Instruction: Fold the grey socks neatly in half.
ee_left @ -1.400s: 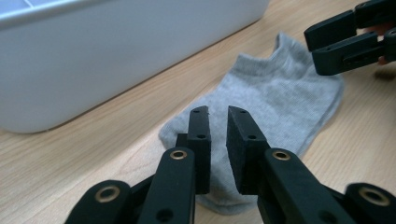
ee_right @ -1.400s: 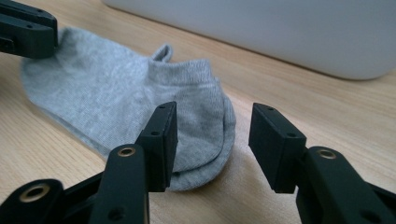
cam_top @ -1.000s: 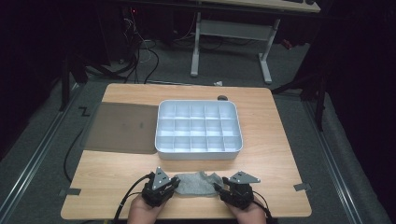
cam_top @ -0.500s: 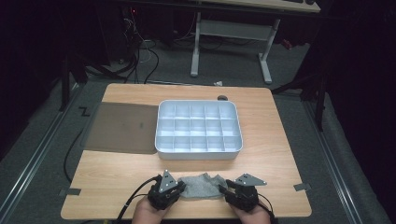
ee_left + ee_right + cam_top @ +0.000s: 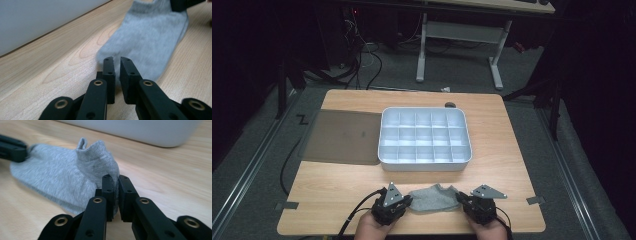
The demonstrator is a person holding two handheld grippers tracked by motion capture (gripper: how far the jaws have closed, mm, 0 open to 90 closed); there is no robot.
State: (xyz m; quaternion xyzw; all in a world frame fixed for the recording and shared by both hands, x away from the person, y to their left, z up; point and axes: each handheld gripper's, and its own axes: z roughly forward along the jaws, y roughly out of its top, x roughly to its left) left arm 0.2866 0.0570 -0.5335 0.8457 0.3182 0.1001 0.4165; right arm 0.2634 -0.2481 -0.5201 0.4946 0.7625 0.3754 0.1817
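A grey ankle sock (image 5: pixel 433 198) lies flat near the table's front edge, between my two grippers. My left gripper (image 5: pixel 408 202) is at its left end; in the left gripper view its jaws (image 5: pixel 117 61) are shut on the sock's (image 5: pixel 150 37) near edge. My right gripper (image 5: pixel 460 202) is at the right end. Its jaws (image 5: pixel 116 180) have just been closing and now pinch the raised fold of the sock (image 5: pixel 62 177) between them. The other gripper's black tip (image 5: pixel 12 150) holds the far end.
A white compartment tray (image 5: pixel 425 165) stands mid-table just beyond the sock. A dark flat sheet (image 5: pixel 343 137) lies to its left. A small dark object (image 5: pixel 450 105) sits behind the tray. Tape marks (image 5: pixel 287 205) sit at the front corners.
The right gripper's jaws have closed onto the sock's right end, and that hand has shifted slightly to the right. The left gripper has stayed at the left end.
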